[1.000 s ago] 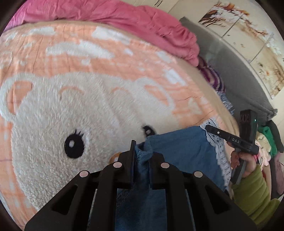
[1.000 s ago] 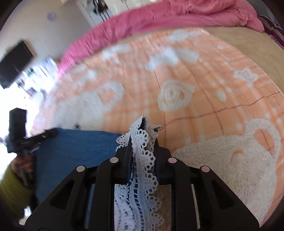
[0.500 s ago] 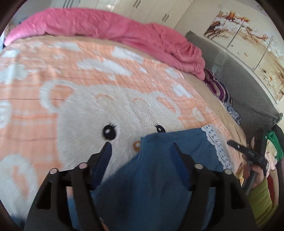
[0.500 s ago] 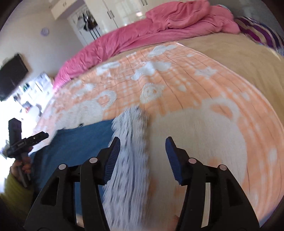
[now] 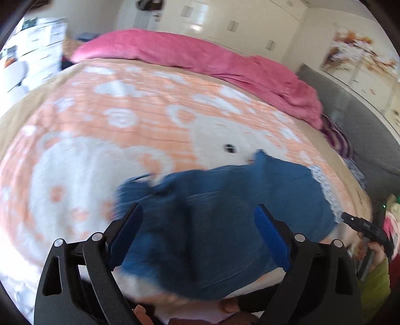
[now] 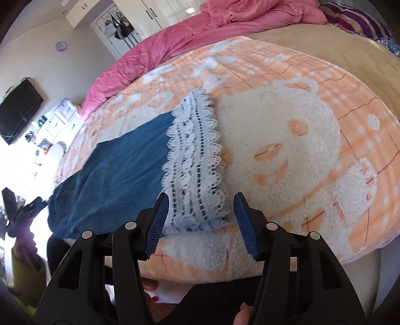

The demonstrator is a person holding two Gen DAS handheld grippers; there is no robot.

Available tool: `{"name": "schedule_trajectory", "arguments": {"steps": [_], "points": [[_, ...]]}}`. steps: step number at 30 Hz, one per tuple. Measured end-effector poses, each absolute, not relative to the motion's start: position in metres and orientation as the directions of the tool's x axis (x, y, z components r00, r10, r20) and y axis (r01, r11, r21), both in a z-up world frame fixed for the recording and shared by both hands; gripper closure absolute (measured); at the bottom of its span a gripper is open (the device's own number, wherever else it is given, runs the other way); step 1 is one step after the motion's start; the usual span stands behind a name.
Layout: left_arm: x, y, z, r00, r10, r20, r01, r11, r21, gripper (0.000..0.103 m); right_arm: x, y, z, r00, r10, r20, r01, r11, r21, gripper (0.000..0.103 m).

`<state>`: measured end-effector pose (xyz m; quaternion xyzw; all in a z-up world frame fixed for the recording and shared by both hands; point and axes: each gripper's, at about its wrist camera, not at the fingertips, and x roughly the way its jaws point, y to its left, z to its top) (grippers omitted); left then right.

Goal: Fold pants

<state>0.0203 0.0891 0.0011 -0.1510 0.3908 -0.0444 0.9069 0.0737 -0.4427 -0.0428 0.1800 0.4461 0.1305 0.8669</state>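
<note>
Pants [image 5: 225, 212] of blue denim lay spread flat on the bed, on top of an orange-and-white fleece blanket [image 5: 125, 120] patterned with a bear's face. They rested near the bed's close edge, with one end trimmed in white lace [image 6: 195, 160]. In the left wrist view the lace trim showed as a narrow pale strip along the right side of the denim, and the picture was blurred with movement.

The left gripper [image 5: 198, 236] hung above the denim with its jaws spread very wide and opening further at that moment. The cloth showed in the gap between the blue pads but neither pad pressed on it, so nothing was gripped. The right gripper [image 6: 200, 220] hovered over the lace end with its jaws parted to a middling width. The lace lay beneath and between its fingers, again with no pad touching it, and the pants were free of both tools.

A rumpled pink duvet [image 6: 175, 42] was bunched along the far side of the bed, touching the blanket's far edge. Beside it a purple striped cloth [image 6: 355, 20] lay at the corner. A grey sofa [image 5: 350, 107] stood beyond the bed in the left wrist view. A dark television [image 6: 20, 110] hung on the wall at the left of the right wrist view. Each view caught the other gripper at its margin, held by a hand in a green sleeve [image 5: 375, 282].
</note>
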Motion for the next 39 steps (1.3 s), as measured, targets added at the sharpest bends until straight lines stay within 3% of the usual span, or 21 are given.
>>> {"name": "schedule_trajectory", "arguments": {"steps": [8, 12, 13, 14, 18, 20, 25, 28, 30, 35, 39], "points": [[0.026, 0.123, -0.028, 0.664, -0.109, -0.740, -0.214, 0.920, -0.328, 0.013, 0.082, -0.436, -0.053, 0.544, 0.415, -0.729, -0.065, 0.888, 0.456, 0.056], [0.039, 0.116, -0.048, 0.637, -0.183, -0.749, -0.210, 0.894, -0.396, 0.018, 0.079, -0.437, -0.054, 0.543, 0.440, -0.715, -0.067, 0.872, 0.486, 0.062], [0.041, 0.111, -0.049, 0.633, -0.161, -0.758, -0.215, 0.903, -0.371, 0.026, 0.079, -0.437, -0.054, 0.536, 0.450, -0.714, -0.074, 0.867, 0.492, 0.072], [0.041, 0.106, -0.049, 0.624, -0.118, -0.772, -0.227, 0.919, -0.324, 0.051, 0.079, -0.434, -0.055, 0.528, 0.466, -0.710, -0.085, 0.861, 0.502, 0.075], [0.037, 0.111, -0.040, 0.653, -0.148, -0.742, -0.210, 0.907, -0.366, 0.061, 0.077, -0.432, -0.050, 0.545, 0.445, -0.710, -0.095, 0.875, 0.475, 0.084], [0.033, 0.116, -0.029, 0.678, -0.094, -0.729, -0.211, 0.925, -0.316, 0.066, 0.072, -0.435, -0.043, 0.561, 0.426, -0.710, -0.107, 0.888, 0.448, 0.085], [0.034, 0.121, -0.040, 0.667, -0.053, -0.743, -0.219, 0.939, -0.264, 0.065, 0.071, -0.439, -0.046, 0.553, 0.363, -0.750, -0.099, 0.922, 0.374, 0.088], [0.035, 0.123, -0.048, 0.653, -0.063, -0.755, -0.221, 0.937, -0.269, 0.053, 0.068, -0.435, -0.054, 0.557, 0.346, -0.755, -0.103, 0.931, 0.351, 0.086], [0.033, 0.125, -0.048, 0.652, -0.073, -0.755, -0.220, 0.934, -0.280, 0.047, 0.068, -0.435, -0.054, 0.555, 0.349, -0.755, -0.099, 0.929, 0.357, 0.082], [0.022, 0.135, -0.035, 0.668, -0.066, -0.741, -0.237, 0.925, -0.296, 0.029, 0.060, -0.429, -0.044, 0.548, 0.332, -0.768, -0.112, 0.939, 0.326, 0.055], [0.006, 0.144, -0.012, 0.709, -0.030, -0.705, -0.234, 0.933, -0.275, 0.018, 0.046, -0.436, -0.027, 0.595, 0.289, -0.750, -0.092, 0.952, 0.293, 0.055]]}}
